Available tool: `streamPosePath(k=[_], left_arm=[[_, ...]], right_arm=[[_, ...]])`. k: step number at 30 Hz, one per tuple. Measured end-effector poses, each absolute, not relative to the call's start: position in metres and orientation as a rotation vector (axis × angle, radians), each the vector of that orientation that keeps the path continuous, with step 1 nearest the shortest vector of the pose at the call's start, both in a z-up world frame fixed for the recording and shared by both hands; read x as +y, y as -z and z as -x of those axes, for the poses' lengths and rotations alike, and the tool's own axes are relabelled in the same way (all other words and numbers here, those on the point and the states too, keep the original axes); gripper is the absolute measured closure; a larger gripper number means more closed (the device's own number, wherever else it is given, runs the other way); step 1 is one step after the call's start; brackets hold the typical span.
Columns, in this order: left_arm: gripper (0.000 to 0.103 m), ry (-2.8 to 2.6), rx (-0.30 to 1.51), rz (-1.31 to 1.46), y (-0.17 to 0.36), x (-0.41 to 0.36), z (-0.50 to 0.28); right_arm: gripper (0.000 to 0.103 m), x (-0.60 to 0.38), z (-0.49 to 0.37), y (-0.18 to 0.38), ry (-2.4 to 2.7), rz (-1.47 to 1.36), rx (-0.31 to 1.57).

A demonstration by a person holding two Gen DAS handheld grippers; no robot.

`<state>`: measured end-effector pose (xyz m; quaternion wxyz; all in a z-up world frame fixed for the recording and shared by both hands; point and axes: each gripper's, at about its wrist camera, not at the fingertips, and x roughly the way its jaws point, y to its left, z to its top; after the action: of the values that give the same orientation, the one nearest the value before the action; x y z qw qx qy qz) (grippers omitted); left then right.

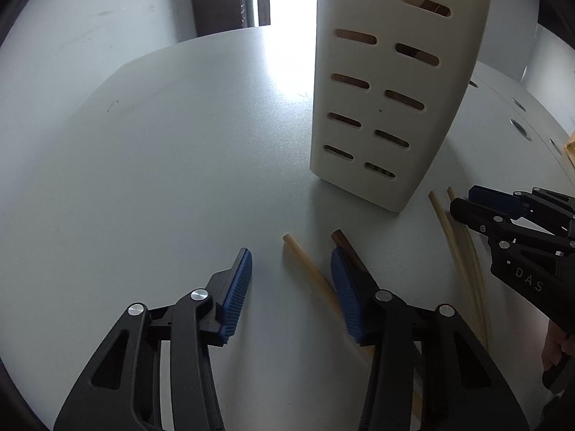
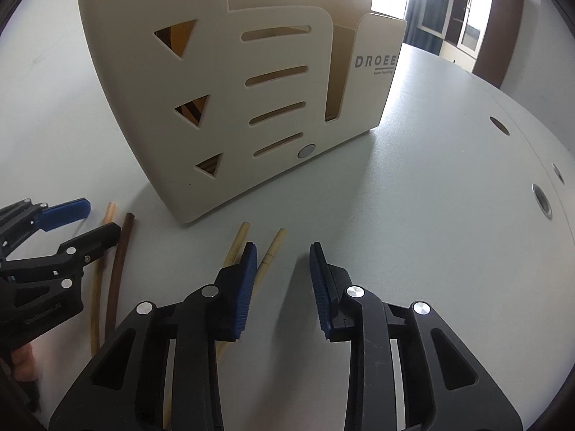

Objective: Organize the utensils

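A cream slotted utensil holder [image 1: 388,89] [image 2: 233,89] stands on the grey table [image 1: 143,179]. In front of it lie several chopsticks. My left gripper [image 1: 291,280] is low over the table with its jaws apart. A pale chopstick [image 1: 305,265] lies between the pads, close to the right one. A dark brown chopstick [image 1: 346,244] runs behind that finger. My right gripper [image 2: 284,280] also has a gap between its pads. One pale chopstick [image 2: 271,251] lies in the gap by the left pad, and another [image 2: 237,240] lies just outside it. Neither pair of pads presses on anything.
Each gripper shows in the other's view: the right gripper [image 1: 461,198] at the right edge, the left gripper [image 2: 99,221] at the left edge. Round grommet holes [image 2: 542,201] dot the table on the right. A wooden cabinet [image 2: 496,18] stands far behind.
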<state>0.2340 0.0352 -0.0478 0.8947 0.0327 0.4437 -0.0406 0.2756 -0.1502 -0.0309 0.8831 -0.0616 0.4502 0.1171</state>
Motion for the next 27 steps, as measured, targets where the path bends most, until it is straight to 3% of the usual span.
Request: streamPosePath(k=[1,4,10,19,27], left_arm=[[0.076,0.096,0.914,-0.083,0.048,0.033,-0.233],[0.086,0.112,0.907,-0.096,0.048,0.031,-0.233],[0.096,0.154,0.892,-0.083,0.047,0.038,-0.237],[0.097,0.185,0.899,-0.084,0.045,0.036,-0.243],[0.097,0.196,0.788,-0.040,0.009,0.043,-0.233]], right_arm=[[0.079,-0.150,-0.275,0.030,-0.247,0.129,0.935],[0.086,-0.147,-0.271,0.029,-0.257,0.130,0.934],[0.095,-0.155,-0.275,0.028,-0.282,0.101,0.937],[0.098,-0.166,-0.277,0.017,-0.302,0.026,0.917],[0.098,-0.155,-0.243,-0.034,-0.299,0.092,0.666]])
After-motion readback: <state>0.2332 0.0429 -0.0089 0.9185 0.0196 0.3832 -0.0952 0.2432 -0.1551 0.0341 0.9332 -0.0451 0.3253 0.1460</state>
